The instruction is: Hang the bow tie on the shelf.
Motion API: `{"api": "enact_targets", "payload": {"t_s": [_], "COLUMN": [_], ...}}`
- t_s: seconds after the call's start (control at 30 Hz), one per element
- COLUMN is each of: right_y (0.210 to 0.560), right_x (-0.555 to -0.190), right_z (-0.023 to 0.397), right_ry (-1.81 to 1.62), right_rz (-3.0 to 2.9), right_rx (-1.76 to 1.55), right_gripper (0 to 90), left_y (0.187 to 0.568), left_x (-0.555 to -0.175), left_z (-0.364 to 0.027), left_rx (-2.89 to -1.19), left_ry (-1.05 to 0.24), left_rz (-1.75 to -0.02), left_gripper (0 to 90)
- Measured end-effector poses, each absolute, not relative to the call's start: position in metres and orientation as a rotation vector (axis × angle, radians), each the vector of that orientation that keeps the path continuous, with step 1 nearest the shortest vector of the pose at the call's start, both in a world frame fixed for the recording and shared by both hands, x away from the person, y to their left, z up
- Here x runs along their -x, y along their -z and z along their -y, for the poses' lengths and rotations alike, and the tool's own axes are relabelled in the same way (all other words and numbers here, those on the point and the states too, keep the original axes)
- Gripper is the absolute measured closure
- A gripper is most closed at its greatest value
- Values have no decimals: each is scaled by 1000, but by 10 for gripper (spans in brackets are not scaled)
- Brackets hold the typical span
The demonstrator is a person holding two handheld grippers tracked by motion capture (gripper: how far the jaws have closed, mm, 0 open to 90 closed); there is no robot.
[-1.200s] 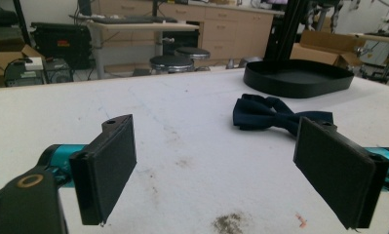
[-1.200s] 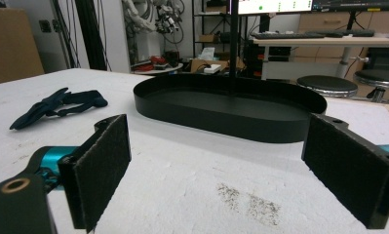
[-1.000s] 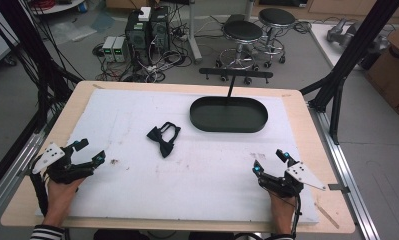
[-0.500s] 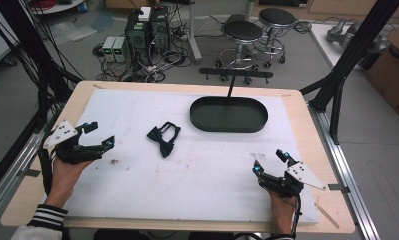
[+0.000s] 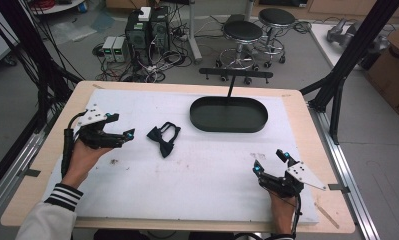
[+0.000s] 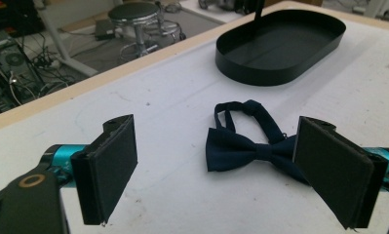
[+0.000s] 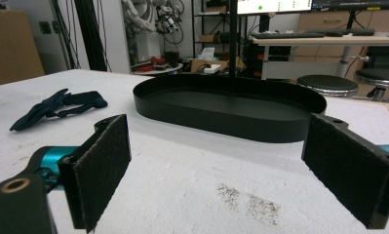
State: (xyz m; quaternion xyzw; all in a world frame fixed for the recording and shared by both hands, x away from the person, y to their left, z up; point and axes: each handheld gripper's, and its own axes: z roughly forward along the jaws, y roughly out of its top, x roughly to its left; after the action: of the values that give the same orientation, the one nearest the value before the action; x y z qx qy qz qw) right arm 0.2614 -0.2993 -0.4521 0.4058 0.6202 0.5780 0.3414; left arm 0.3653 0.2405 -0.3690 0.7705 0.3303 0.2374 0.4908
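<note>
Since earlier frames the left gripper (image 5: 121,131) has moved fwd & inward toward the bow tie (image 5: 163,138), now just beside it w/ jaws wide apart, nothing between them; right gripper (image 5: 270,162) hasn't budged, near the front-right edge, jaws also wide & empty. Largest first: white table mat (image 5: 212,165), then black oval tray (image 5: 228,114) at the back, then the dark bow tie lying flat on the mat, left of the tray, apart from it.

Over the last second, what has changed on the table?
The left tongs moved forward and inward toward the bow tie, jaws open, holding nothing. The right tongs, the bow tie and the black tray stayed put.
</note>
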Motion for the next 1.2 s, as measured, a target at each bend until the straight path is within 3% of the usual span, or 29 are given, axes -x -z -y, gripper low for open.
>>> {"api": "enact_targets", "payload": {"t_s": [0.7,1.2], "right_y": [452,452], "right_x": [-261,-260], "right_z": [299,298], "right_ry": [-1485,-1483], "right_rz": [-1589,-1578], "right_rx": [-1070,-1078], "right_gripper": [98,98], "left_y": [357,367], "left_x": [-425,-455], "left_z": [-171,-141], "left_rx": [-2143,-2304], "left_ry": [-558,-423], "left_rz": [-774,-846], "left_gripper": [208,221]}}
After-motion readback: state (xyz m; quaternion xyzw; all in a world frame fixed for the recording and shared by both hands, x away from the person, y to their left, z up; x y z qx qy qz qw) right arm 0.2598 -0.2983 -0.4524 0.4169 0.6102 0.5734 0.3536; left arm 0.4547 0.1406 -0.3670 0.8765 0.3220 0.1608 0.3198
